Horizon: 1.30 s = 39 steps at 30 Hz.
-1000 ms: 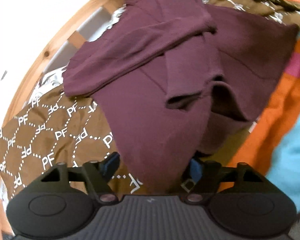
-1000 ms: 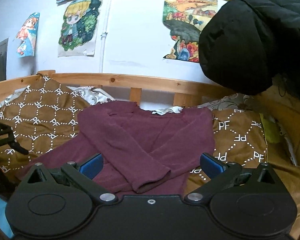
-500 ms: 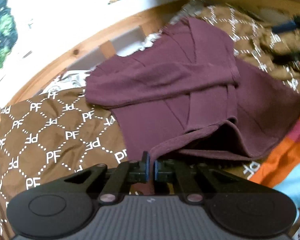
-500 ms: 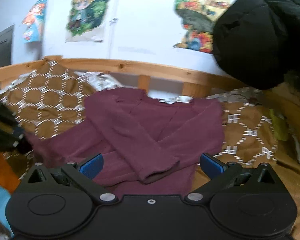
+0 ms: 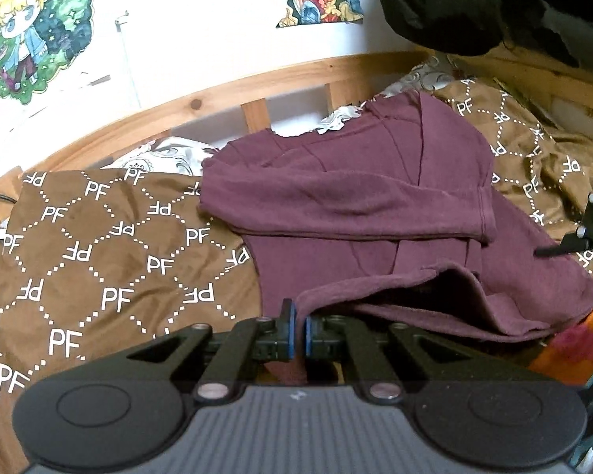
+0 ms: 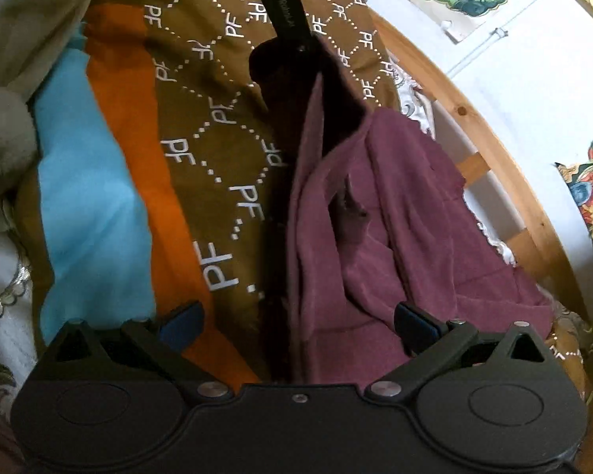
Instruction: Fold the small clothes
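Note:
A maroon long-sleeved sweater (image 5: 359, 205) lies on a brown PF-patterned blanket (image 5: 99, 260), its sleeves folded across the chest. My left gripper (image 5: 297, 330) is shut on the sweater's bottom hem corner and lifts it a little. In the right wrist view the sweater (image 6: 395, 245) lies ahead and my right gripper (image 6: 296, 326) is open over its lower edge, touching nothing. The left gripper (image 6: 292, 45) shows there at the top, holding the raised hem. The right gripper's fingers (image 5: 589, 233) show at the left view's right edge.
A wooden bed rail (image 5: 233, 94) runs behind the sweater, with a white wall and posters (image 5: 35, 39) beyond. A black jacket (image 5: 474, 0) hangs at the upper right. An orange and blue blanket (image 6: 110, 181) lies at the bed's near side.
My left gripper closed on the sweater's hem and lifted it. My right gripper swung down from facing the wall to the sweater's lower right side, still open.

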{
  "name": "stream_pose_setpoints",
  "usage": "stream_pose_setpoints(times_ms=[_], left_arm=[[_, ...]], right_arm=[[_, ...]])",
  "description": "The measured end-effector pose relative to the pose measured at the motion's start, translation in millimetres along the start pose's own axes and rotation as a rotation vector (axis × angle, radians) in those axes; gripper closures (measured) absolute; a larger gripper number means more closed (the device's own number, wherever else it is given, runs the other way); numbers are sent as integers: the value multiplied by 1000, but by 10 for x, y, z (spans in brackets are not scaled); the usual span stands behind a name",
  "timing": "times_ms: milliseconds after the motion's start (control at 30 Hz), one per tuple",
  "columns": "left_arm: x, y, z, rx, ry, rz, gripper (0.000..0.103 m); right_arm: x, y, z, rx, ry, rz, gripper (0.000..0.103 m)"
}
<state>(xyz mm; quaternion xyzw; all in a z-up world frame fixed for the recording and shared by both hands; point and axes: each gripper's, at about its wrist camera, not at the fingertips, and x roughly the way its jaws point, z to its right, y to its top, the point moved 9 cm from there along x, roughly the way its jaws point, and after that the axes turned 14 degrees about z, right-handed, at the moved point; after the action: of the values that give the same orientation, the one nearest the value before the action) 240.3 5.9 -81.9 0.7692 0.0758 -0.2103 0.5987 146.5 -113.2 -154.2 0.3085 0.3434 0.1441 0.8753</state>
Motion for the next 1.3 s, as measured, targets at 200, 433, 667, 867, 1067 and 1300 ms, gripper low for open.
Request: stream_pose_setpoints(times_ms=[200, 433, 667, 867, 1067, 1300], left_arm=[[-29, 22, -21, -31, 7, 13, 99], [-56, 53, -58, -53, 17, 28, 99], [-78, 34, -86, -70, 16, 16, 99], [-276, 32, 45, -11, 2, 32, 100], [-618, 78, 124, 56, 70, 68, 101], [-1146, 172, 244, -10, 71, 80, 101]], right_arm=[[-50, -122, 300, 81, -142, -42, 19], [2, -365, 258, -27, -164, -185, 28], [-114, -573, 490, -145, -228, -325, 35], [-258, -740, 567, -93, -173, -373, 98], [-518, -489, 736, -98, -241, -271, 98], [-1107, -327, 849, -48, -289, -189, 99]])
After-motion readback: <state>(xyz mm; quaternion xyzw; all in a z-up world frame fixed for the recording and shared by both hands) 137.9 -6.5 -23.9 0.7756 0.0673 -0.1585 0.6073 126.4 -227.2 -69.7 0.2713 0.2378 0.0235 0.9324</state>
